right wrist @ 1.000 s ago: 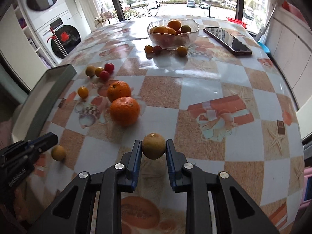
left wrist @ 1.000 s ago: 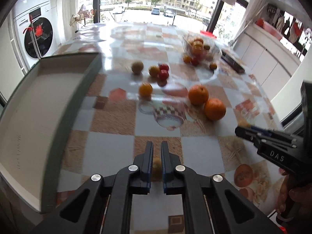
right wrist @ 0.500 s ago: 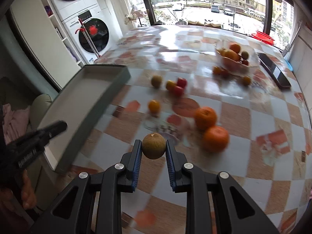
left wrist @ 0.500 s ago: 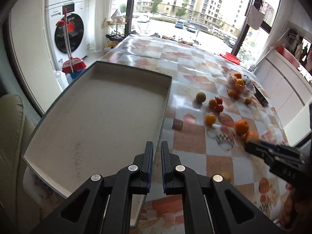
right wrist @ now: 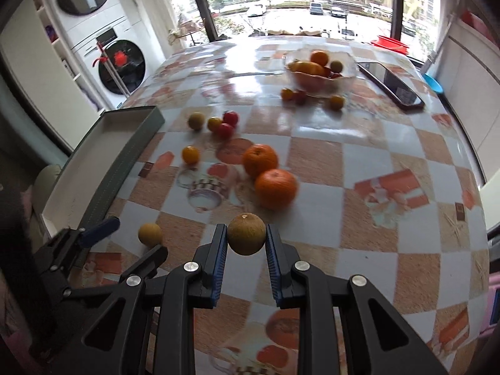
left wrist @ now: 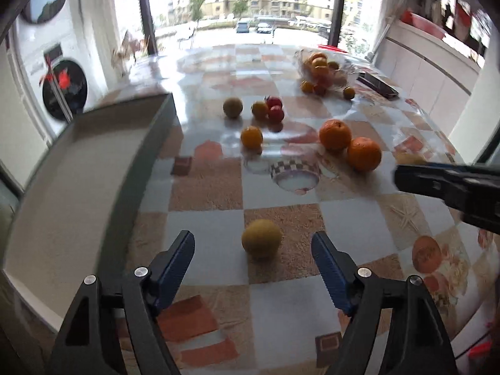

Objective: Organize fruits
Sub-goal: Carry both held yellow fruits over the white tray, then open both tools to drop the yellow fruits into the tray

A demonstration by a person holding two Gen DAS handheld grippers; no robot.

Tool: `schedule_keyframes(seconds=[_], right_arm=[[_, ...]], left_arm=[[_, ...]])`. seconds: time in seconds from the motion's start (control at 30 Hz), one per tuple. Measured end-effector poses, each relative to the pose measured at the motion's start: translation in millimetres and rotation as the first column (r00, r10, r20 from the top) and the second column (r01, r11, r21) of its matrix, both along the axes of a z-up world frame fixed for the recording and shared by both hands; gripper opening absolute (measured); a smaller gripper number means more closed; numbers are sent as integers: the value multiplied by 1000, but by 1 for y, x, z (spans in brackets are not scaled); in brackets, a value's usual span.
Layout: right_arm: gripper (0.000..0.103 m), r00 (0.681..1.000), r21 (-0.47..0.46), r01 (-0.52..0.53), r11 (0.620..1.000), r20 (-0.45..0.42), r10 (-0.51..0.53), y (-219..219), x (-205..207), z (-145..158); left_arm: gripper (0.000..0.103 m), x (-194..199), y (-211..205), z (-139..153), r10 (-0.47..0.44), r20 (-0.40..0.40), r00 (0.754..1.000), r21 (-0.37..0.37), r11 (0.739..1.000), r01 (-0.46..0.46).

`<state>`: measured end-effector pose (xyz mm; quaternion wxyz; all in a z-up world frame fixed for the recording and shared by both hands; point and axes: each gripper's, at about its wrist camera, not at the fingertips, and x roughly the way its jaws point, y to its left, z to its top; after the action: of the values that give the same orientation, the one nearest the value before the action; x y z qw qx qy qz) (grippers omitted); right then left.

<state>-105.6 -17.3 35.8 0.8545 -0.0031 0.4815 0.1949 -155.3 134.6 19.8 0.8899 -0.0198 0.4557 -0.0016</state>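
Left gripper (left wrist: 253, 247) jaws just opened, spread around yellow fruit (left wrist: 261, 238) lower centre, pads not touching. Right gripper (right wrist: 246, 240) pinching brown fruit (right wrist: 246, 233), lifted off table (right wrist: 368, 162). Both fruits small, round, smooth, likely light, firm, prone to roll; grip across widest middle. Tray (left wrist: 72, 168) at left.

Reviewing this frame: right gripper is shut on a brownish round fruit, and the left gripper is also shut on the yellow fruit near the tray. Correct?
Not quite. The right gripper does clamp the brownish round fruit, but the left gripper is open: the yellow fruit lies on the table between its fingers, untouched. The left wrist view shows it.
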Motion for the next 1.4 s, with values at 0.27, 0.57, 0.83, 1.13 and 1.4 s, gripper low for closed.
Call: schedule_keyframes(seconds=[0.27,0.57,0.83,1.13,1.4], right_arm=[[26,1000,26,-8,1000,-11,8,4,1,-3],[26,991,47,-129,991,-27,130,68,3,4],[26,950,66,-308,949,-31,311,179,3,7],[50,910,21,-384,923,-160,383,265,21,-28],[71,903,24,-395,919,-173,393,231,1,-28]], left_arm=[[28,-6,7,-2,-11,-12,1000,-40,999,11],[28,-21,86,54,179,121,976,-21,984,-178],[28,-22,170,24,383,19,924,-2,924,-383],[28,-25,181,2,395,-23,918,43,918,-394],[78,-39,170,-1,362,9,932,88,928,-361]])
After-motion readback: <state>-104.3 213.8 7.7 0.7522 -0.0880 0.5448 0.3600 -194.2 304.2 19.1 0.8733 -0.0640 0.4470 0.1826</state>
